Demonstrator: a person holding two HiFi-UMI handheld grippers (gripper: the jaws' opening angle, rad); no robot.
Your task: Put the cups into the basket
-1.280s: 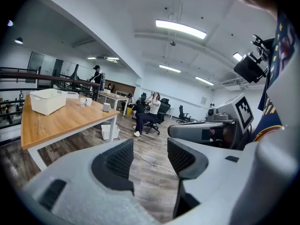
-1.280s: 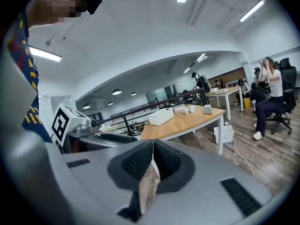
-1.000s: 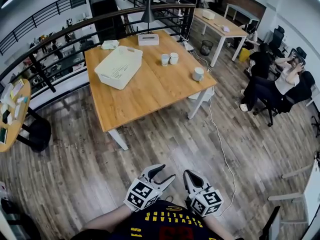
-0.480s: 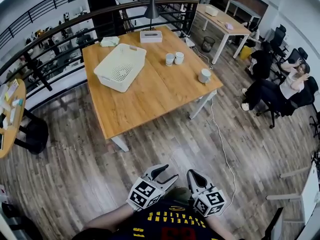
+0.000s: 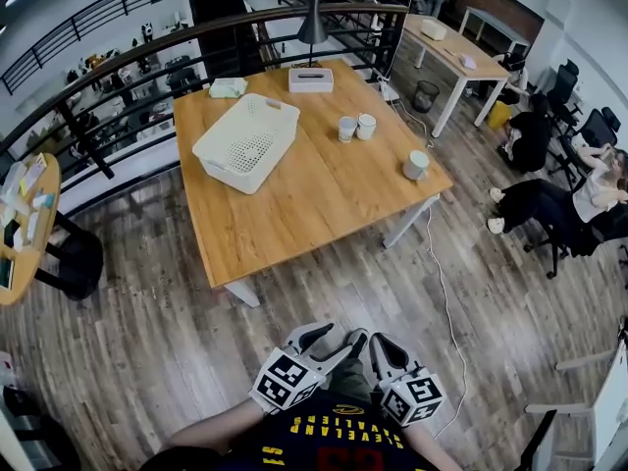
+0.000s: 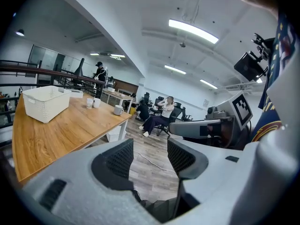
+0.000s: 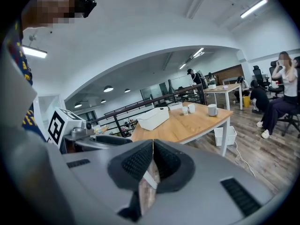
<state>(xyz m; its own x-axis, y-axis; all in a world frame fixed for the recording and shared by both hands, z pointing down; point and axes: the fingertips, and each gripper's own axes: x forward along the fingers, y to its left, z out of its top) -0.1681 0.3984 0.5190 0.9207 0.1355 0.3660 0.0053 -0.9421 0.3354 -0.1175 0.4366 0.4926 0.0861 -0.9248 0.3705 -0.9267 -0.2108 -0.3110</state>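
Separately on table [image 5: 294, 214], white basket [image 5: 245, 143], paired cups [image 5: 348, 129], lone cup [image 5: 417, 165]

This is an open-plan office on an upper floor. A large wooden bench [image 5: 294, 204] stands on a plank floor [image 5: 147, 341]. Just behind it a dark metal railing [image 5: 137, 86] curves along the edge of the level. To the bench's right, seated people [image 5: 535, 135] occupy black office chairs [image 5: 589, 126]. Beyond its far right corner stands 1 long desk [image 5: 446, 47] with a waste bin [image 5: 426, 96] beside it. Strip lights [image 6: 193, 31] run across the ceiling.
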